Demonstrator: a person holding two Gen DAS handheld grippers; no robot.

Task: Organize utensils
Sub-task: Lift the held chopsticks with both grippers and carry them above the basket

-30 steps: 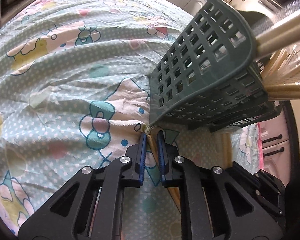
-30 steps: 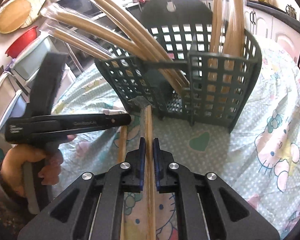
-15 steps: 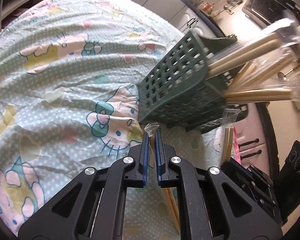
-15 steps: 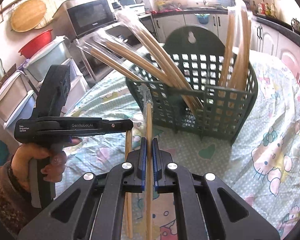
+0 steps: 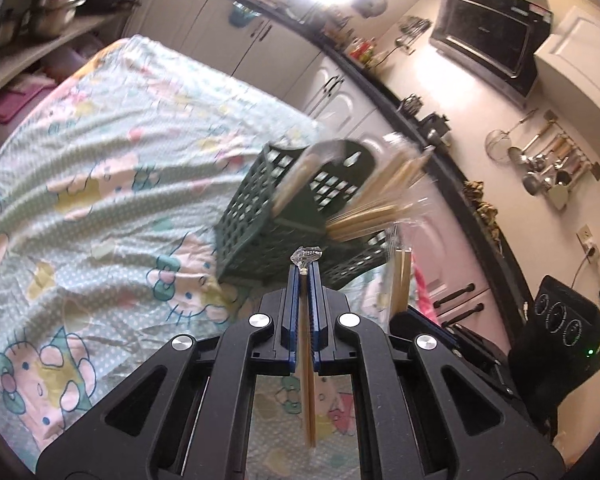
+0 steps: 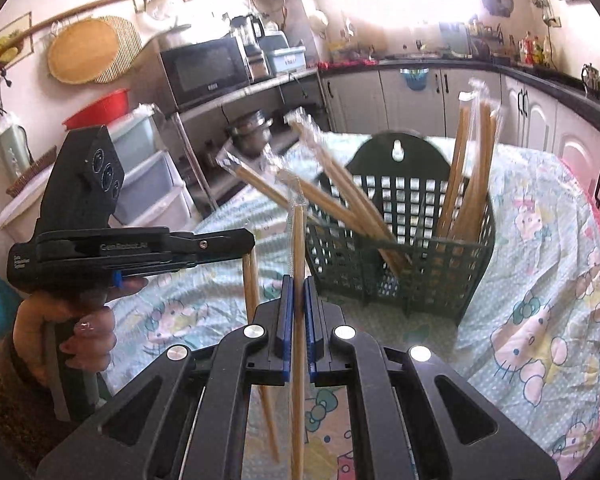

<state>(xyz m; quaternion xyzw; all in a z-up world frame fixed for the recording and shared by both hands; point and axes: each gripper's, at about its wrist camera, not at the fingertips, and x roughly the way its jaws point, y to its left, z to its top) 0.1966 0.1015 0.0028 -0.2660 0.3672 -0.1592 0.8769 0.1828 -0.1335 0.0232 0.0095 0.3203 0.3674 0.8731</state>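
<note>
One wrapped chopstick pair (image 5: 305, 344) is clamped in the closed left hand-held gripper (image 5: 304, 280), another pair (image 6: 298, 300) in the closed right hand-held gripper (image 6: 296, 292). Both are held above the tabletop (image 6: 540, 320), near the green basket (image 6: 440, 276) of chopsticks.

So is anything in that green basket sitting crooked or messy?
Somewhat. In the green basket, the wrapped chopsticks on the left lean far out over the rim, while the right-hand bundle stands nearly upright. Each gripper also grips a wrapped pair lifted off the tablecloth.
</note>
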